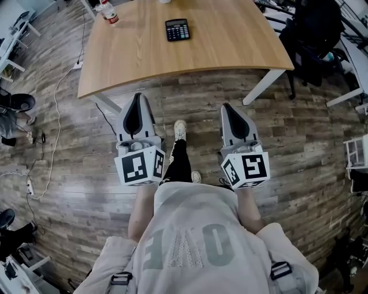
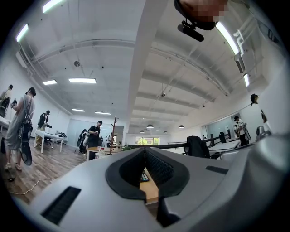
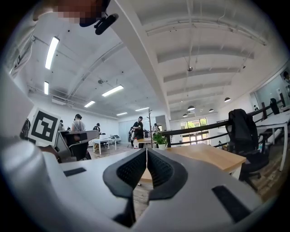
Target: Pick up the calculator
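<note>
Biggest thing first: one wood-plank floor (image 1: 69, 149) all around me. There's one light wooden table (image 1: 230, 51) right in front, with two white legs (image 1: 263, 86) showing on my side. Off the table's right end sits one black chair (image 1: 313, 43) with something dark draped over it. One white cable (image 1: 55, 115) snakes across the floor on the left.

Then my tongs, two of them. I've got the left tongs (image 1: 138, 99) and the right tongs (image 1: 226, 108) side by side over the floor, both pointing at the table. In the head view their tips come up near its front edge. Each one has one marker cube (image 1: 140, 166) at the back, so two cubes total. The left tongs have their jaws shut tight with nothing in them. Same deal with the right tongs, tips pressed together and empty. Between them I can see my two shoes (image 1: 180, 131).

The calculator (image 1: 177, 29), just the one, lies flat on the tabletop toward the far side, a bit left of the middle. It's well apart from both tongs. In the left gripper view a sliver of its keys peeks through the notch under the closed tips.

Smallest is one bottle (image 1: 109, 12) with a red label, upright near the table's far left corner, well left of the calculator.
</note>
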`<state>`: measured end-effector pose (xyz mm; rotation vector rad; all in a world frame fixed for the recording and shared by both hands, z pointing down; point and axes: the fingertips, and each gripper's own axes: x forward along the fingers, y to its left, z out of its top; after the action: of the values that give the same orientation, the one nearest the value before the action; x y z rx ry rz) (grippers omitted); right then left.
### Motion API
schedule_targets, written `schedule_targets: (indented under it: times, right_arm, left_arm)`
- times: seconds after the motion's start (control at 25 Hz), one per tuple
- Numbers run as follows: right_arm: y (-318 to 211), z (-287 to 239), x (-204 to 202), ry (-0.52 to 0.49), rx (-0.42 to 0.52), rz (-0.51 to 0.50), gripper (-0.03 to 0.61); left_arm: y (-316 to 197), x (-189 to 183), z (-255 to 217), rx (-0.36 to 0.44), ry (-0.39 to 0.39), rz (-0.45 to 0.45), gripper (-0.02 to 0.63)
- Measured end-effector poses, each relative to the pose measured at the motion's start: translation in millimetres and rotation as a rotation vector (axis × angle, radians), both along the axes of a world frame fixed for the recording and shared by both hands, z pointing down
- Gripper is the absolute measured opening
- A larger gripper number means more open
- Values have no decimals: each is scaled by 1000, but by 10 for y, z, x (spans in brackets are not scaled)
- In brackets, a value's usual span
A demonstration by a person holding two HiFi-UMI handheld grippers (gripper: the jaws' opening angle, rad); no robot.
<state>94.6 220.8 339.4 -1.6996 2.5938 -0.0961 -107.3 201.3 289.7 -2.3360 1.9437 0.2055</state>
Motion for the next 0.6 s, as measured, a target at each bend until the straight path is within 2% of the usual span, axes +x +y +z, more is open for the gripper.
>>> schedule_targets:
  times: [0.24, 0.44, 0.6]
  right_arm:
    - [-518, 129, 70, 2, -33, 32, 21]
    - [-1220, 116, 58, 4, -39, 37, 21]
    - [-1834, 19, -87, 6, -32, 3, 21]
  left_arm:
    - [-588, 100, 160, -28, 1, 43, 9]
    - [-1254, 66, 199, -33, 21, 48, 9]
    - [-1829, -12, 176, -34, 22, 42, 9]
